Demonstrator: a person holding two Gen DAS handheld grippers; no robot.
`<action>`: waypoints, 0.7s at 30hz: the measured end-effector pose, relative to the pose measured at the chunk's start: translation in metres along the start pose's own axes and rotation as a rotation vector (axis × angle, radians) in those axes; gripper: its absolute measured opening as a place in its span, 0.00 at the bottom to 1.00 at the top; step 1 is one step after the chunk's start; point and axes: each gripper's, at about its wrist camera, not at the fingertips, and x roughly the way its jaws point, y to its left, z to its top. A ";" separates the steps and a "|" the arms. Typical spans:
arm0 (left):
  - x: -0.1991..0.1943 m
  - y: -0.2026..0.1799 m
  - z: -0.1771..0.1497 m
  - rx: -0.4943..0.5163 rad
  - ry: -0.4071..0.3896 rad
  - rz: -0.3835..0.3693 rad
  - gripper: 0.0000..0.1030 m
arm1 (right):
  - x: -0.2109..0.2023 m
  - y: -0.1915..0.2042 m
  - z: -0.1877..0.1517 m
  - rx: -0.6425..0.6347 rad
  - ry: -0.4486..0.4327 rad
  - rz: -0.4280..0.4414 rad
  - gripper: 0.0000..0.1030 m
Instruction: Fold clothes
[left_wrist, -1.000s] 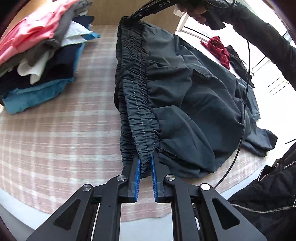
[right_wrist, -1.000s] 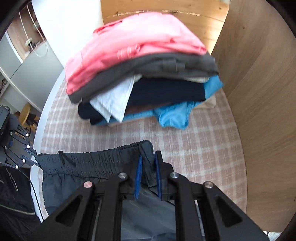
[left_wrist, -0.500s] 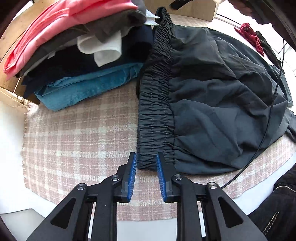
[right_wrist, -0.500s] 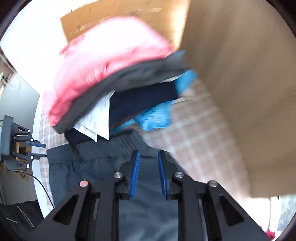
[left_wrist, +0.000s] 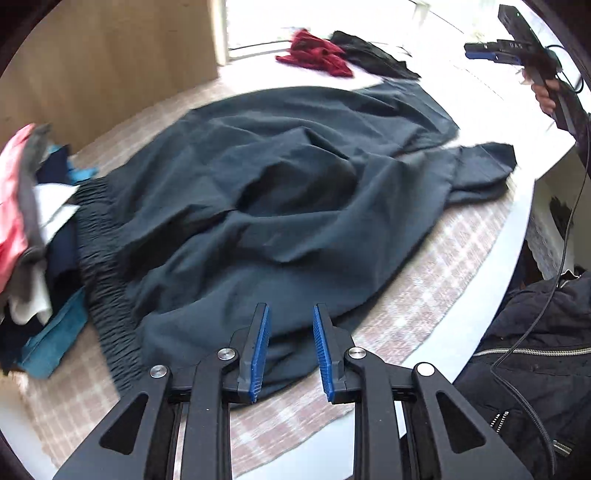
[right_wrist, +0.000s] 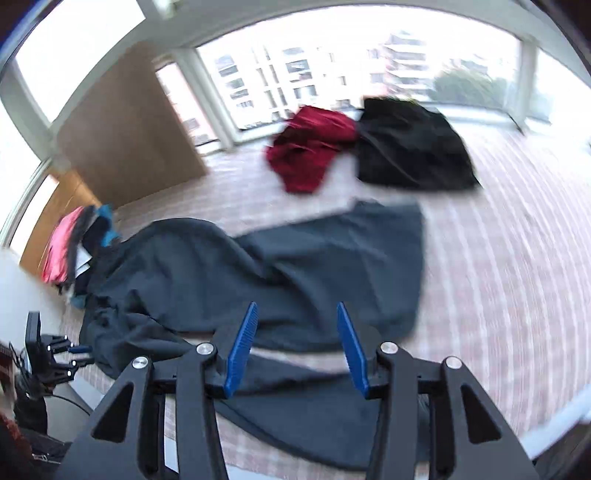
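Note:
Dark grey trousers (left_wrist: 295, 206) lie spread on the checked cloth, their gathered waistband (left_wrist: 107, 295) against the clothes stack. My left gripper (left_wrist: 290, 354) hovers over the near edge of the trousers, open, with nothing between its blue pads (left_wrist: 258, 350). In the right wrist view, blurred by motion, my right gripper (right_wrist: 295, 347) is above the leg end of the trousers (right_wrist: 295, 266); its jaws are opening and hold nothing. A hand holds the right gripper (left_wrist: 476, 51) high at the far right. The left gripper (right_wrist: 79, 356) shows at the left edge.
A stack of folded clothes (left_wrist: 22, 229) with a pink top stands at the left, by a wooden panel (right_wrist: 125, 129). A red garment (right_wrist: 310, 147) and a black one (right_wrist: 410, 147) lie crumpled near the window. The table edge (left_wrist: 491, 295) and a person's dark jacket are at right.
Both grippers have let go of the waistband and opened. The right one swung far away to the leg end. The left one shifted and rolled. The trousers now lie flat.

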 end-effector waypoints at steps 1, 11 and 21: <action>0.010 -0.012 0.006 0.042 0.026 -0.027 0.22 | 0.000 -0.033 -0.022 0.109 0.016 -0.029 0.43; 0.048 -0.026 0.016 0.090 0.161 -0.042 0.31 | 0.002 -0.155 -0.091 0.302 0.092 -0.170 0.43; 0.059 -0.031 0.020 0.063 0.237 -0.033 0.31 | 0.028 -0.142 -0.052 0.067 0.242 -0.119 0.45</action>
